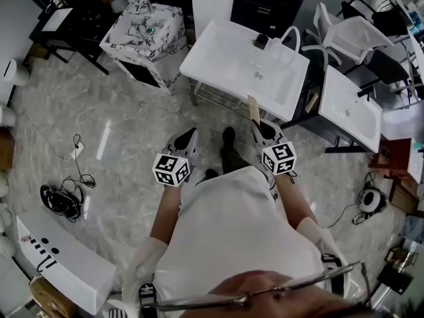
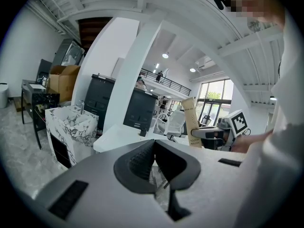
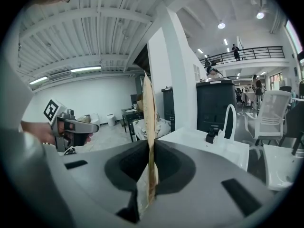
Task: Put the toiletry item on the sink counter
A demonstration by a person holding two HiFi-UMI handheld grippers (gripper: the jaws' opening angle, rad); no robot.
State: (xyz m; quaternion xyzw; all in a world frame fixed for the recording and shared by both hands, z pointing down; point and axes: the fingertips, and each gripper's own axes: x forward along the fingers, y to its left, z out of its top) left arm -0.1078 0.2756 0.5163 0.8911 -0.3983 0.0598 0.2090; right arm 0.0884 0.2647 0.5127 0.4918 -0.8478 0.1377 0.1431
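Observation:
The toiletry item is a flat tan toothbrush box point(image 3: 149, 122). It stands upright, edge-on, between the jaws of my right gripper point(image 3: 151, 151), which is shut on its lower part. In the head view the box point(image 1: 254, 108) sticks up from the right gripper point(image 1: 263, 126), just short of the near edge of the white sink counter point(image 1: 225, 65). My left gripper point(image 1: 191, 134) hangs beside it to the left, over the floor. In the left gripper view its jaws point(image 2: 154, 148) meet with nothing between them, and the box point(image 2: 191, 122) shows to the right.
A white faucet point(image 3: 230, 120) and a small black object point(image 1: 261, 42) sit at the back of the white sink. A marble-patterned sink unit point(image 1: 142, 35) stands to the left, another white basin point(image 1: 351, 108) to the right. Cables point(image 1: 63, 201) lie on the floor at the left.

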